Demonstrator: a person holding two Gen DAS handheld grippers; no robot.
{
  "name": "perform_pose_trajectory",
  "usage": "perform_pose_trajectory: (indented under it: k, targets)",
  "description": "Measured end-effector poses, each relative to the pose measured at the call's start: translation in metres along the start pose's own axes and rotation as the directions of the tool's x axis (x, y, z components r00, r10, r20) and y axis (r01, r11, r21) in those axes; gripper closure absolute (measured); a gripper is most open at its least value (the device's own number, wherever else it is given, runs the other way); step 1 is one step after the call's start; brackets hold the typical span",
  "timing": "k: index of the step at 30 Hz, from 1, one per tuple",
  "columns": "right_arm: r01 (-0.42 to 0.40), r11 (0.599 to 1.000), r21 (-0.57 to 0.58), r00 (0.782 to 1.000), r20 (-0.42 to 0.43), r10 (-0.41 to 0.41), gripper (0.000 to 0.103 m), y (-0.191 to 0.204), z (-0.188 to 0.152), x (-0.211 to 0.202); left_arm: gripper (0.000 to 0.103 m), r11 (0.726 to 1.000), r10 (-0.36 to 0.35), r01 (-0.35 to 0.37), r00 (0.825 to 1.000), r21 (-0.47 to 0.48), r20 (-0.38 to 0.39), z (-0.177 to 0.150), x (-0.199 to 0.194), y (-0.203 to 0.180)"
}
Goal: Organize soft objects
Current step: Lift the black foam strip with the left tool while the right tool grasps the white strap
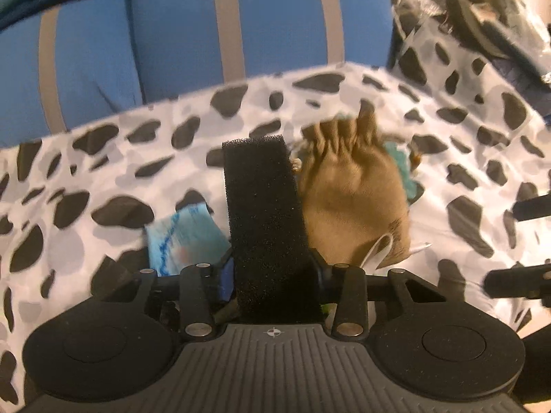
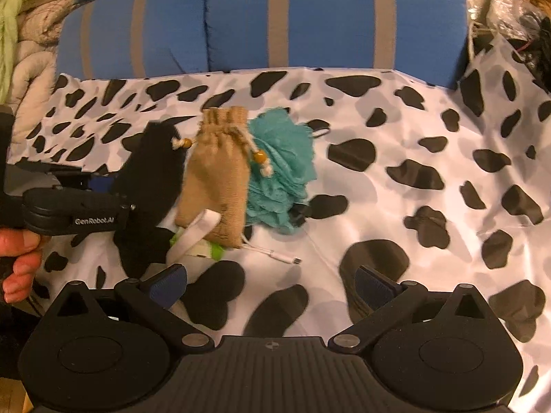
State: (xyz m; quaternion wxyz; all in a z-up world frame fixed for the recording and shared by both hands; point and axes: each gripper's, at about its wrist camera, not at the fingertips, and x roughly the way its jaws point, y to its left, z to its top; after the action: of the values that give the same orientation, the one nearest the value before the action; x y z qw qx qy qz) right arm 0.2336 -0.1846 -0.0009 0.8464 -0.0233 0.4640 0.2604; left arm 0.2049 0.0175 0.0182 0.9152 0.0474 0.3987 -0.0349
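My left gripper (image 1: 272, 275) is shut on a black foam sponge (image 1: 263, 213), which stands up between its fingers just left of a tan drawstring pouch (image 1: 351, 192). In the right wrist view the same sponge (image 2: 151, 175) sits in the left gripper (image 2: 127, 206), beside the pouch (image 2: 217, 172) and a teal mesh bath pouf (image 2: 282, 168). A white cable (image 2: 272, 253) and a white and green item (image 2: 203, 244) lie under the pouch. My right gripper (image 2: 270, 284) is open and empty, in front of these things.
Everything lies on a black-and-white spotted sheet (image 2: 396, 137). Blue cushions with grey stripes (image 2: 310, 17) stand behind. A light blue packet (image 1: 182, 237) lies left of the sponge. Dark clutter (image 1: 482, 10) sits at the far right, quilted bedding (image 2: 27, 41) at the far left.
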Motion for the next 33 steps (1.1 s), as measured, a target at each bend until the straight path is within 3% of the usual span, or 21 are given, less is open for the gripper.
perform_pose_trajectory:
  k: [15,21,26,33]
  targets:
    - [-0.068,0.997,-0.022,0.997,0.021,0.069,0.001,0.031,0.008,0.015,0.062,0.998,-0.019,0.023,0.997,-0.05,0.077,-0.007,-0.038,0.029]
    - [-0.079,0.996,-0.046,0.997,0.002,0.079,0.012,0.047,0.01,0.026,0.062,0.997,-0.011,0.017,0.996,-0.072,0.088,-0.013,-0.05,0.042]
    - [-0.093,0.995,-0.048,0.996,-0.018,0.092,0.015,0.055,0.01,0.036,0.062,0.996,-0.007,0.016,0.995,-0.089,0.095,-0.017,-0.058,0.053]
    - [-0.11,0.994,0.029,0.992,-0.055,0.111,0.027,0.056,0.012,0.061,0.062,0.994,-0.012,0.023,0.995,-0.105,0.099,-0.019,-0.066,0.063]
